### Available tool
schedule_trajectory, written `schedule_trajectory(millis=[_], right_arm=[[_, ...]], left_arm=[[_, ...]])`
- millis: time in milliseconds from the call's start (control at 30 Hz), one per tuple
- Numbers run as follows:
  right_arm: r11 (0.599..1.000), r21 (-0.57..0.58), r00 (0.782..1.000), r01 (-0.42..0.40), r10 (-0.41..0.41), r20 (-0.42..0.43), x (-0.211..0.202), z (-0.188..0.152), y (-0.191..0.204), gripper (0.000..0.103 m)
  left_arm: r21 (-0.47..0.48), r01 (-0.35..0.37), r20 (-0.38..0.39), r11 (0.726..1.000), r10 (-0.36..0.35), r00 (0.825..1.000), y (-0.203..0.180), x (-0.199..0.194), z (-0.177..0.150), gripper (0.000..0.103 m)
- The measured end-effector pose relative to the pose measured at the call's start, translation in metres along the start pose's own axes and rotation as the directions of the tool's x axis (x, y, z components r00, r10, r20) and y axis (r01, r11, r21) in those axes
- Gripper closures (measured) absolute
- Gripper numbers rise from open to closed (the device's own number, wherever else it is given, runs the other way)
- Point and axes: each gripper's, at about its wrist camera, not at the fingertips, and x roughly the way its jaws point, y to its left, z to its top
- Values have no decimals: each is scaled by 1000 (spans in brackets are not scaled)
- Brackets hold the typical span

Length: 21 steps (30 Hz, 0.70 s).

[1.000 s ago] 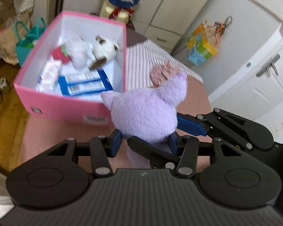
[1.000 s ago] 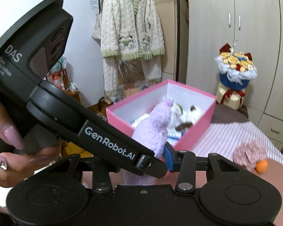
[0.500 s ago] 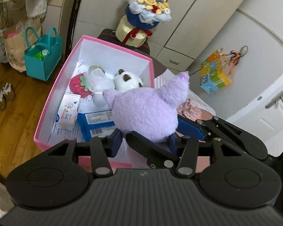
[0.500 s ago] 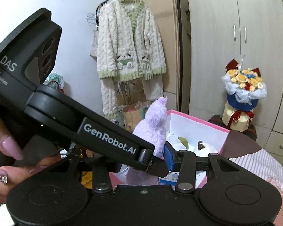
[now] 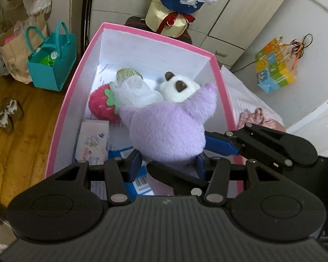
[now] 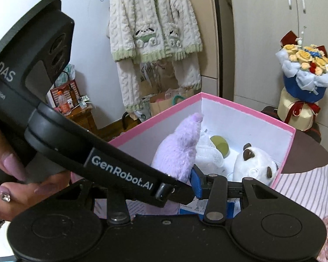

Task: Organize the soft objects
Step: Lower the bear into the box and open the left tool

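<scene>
Teal bag (image 5: 51, 65) on the floor left of the pink box (image 5: 72, 100). Inside: strawberry plush (image 5: 101, 104), panda plush (image 5: 179, 89). Left gripper (image 5: 168, 161) clamped on the purple plush (image 5: 168, 128) (fuzzy, round, pointed ears), held over the box. Right gripper (image 5: 220, 146) pinches the same plush from its right side.

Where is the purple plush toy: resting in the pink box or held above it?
Held: the purple plush toy hangs over the pink box, clamped by the left gripper and right gripper.
</scene>
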Motion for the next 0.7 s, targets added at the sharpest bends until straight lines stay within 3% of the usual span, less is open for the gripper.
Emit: schedule_trajectory(millis=[267, 400, 533, 600, 700], right_arm=[[999, 7, 999, -37, 37, -40, 19, -3, -14, 49], [1000, 0, 999, 1, 0, -45, 19, -5, -17, 43], [997, -44, 998, 62, -63, -27, 5, -13, -16, 42], [998, -36, 998, 59, -60, -25, -5, -17, -18, 42], [997, -37, 998, 61, -61, -12, -21, -20, -17, 42]], left_arm=[[49, -31, 2, 998, 31, 1000, 0, 9, 6, 50], [132, -121, 114, 984, 106, 988, -9, -7, -1, 45], [207, -230, 260, 951, 173, 950, -18, -34, -16, 40], [218, -229, 283, 949, 163, 945, -18, -46, -23, 40], [212, -179, 278, 961, 116, 954, -16, -62, -31, 40]])
